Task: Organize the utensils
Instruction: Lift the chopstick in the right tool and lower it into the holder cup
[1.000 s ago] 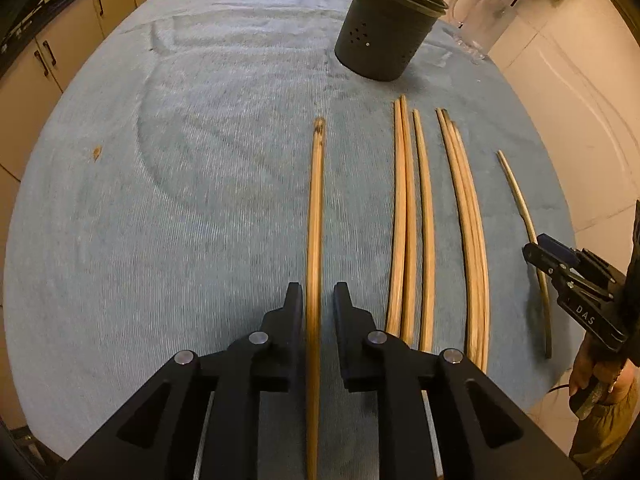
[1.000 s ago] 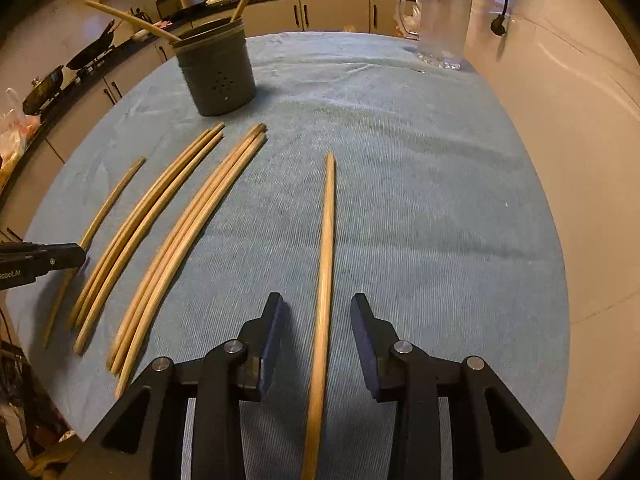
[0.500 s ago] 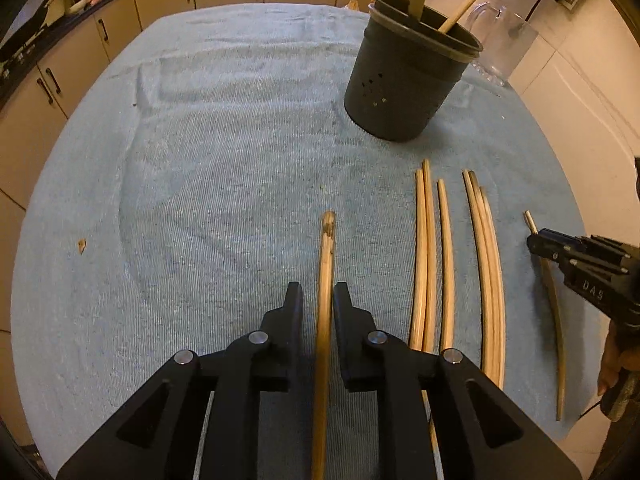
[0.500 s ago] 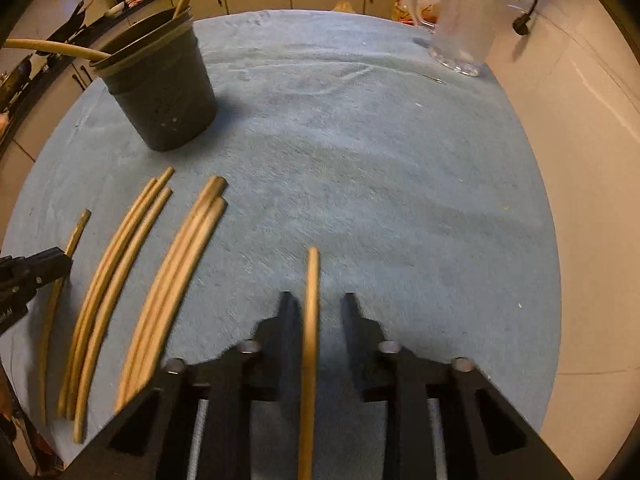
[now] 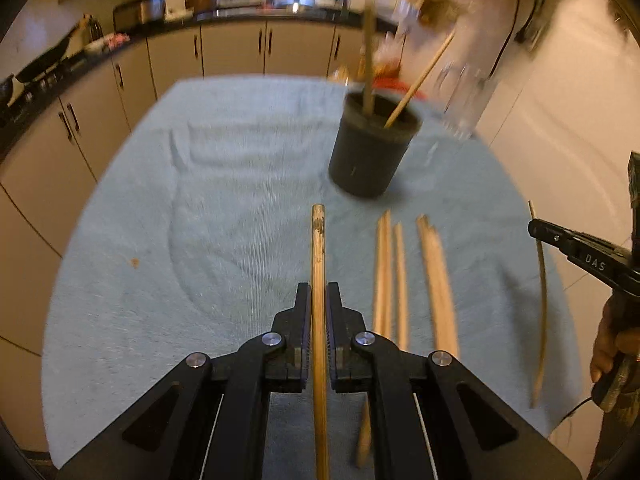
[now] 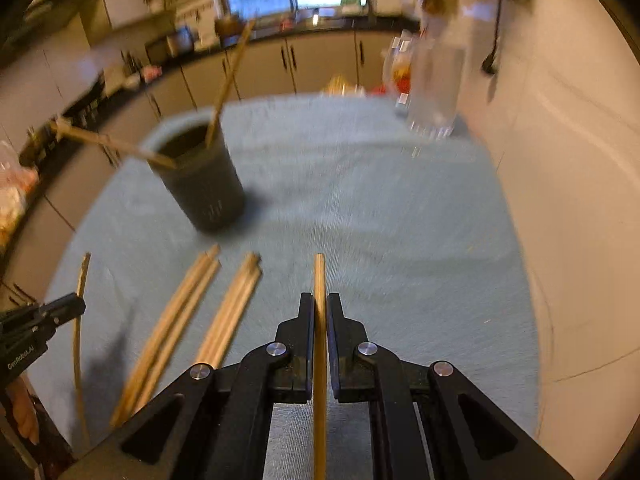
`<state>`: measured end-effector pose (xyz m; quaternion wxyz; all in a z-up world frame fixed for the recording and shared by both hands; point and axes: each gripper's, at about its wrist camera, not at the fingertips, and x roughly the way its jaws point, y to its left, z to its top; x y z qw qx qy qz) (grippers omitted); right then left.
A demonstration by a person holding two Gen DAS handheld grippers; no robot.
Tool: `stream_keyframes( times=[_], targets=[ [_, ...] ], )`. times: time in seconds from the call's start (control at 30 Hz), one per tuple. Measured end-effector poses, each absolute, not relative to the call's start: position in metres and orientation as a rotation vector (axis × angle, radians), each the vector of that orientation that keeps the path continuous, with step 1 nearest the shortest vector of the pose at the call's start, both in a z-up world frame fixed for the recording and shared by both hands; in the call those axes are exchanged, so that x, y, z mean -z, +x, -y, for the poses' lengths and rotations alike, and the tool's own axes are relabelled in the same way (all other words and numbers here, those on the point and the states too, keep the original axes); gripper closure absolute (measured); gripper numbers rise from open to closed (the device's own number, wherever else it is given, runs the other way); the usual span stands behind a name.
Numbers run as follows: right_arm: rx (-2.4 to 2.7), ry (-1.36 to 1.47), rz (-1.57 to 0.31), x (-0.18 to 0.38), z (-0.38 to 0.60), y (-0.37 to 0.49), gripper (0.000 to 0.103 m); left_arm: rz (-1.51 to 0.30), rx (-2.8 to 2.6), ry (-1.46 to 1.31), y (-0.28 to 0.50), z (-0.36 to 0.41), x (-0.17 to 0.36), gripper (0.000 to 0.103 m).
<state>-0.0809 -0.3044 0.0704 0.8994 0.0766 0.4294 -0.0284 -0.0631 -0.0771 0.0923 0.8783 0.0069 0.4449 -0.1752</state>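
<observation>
In the left wrist view my left gripper (image 5: pixel 318 300) is closing tight on a wooden chopstick (image 5: pixel 318 248), its pads pressing both sides, the tip lifted off the cloth. In the right wrist view my right gripper (image 6: pixel 319 308) closes the same way on another chopstick (image 6: pixel 319 276). A dark round holder (image 5: pixel 372 160) (image 6: pixel 204 188) stands ahead with two sticks in it. Several loose chopsticks (image 5: pixel 390 280) (image 6: pixel 176 312) lie on the cloth between the grippers. Each gripper appears at the edge of the other's view, the right gripper (image 5: pixel 536 227) and the left gripper (image 6: pixel 76 304).
A blue-grey cloth (image 5: pixel 200 240) covers the round table. A clear glass pitcher (image 5: pixel 468 92) (image 6: pixel 434 92) stands at the far right by a pale wall. Kitchen cabinets (image 5: pixel 232 52) run behind the table. A hand (image 5: pixel 612 344) holds the right gripper.
Both grippers have risen and tipped upward with their chopsticks, whose tips left the cloth. The right jaws closed onto their stick. More of the kitchen shows now.
</observation>
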Motion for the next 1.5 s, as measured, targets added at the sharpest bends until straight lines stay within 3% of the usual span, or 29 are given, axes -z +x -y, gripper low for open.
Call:
stream_keyframes(
  times=[0.4, 0.83, 1.5],
  targets=[
    [0.071, 0.177, -0.646, -0.13, 0.306, -0.158, 0.097, -0.659, 0.353, 0.038, -0.134, 0.068, -0.148, 0.097],
    [0.043, 0.155, -0.562, -0.153, 0.294, -0.201, 0.097, -0.628, 0.325, -0.004, -0.168, 0.042, -0.146, 0.096],
    [0.02, 0.165, -0.541, -0.172, 0.296, -0.183, 0.097, -0.519, 0.394, -0.074, -0.166, 0.049, -0.204, 0.097]
  ],
)
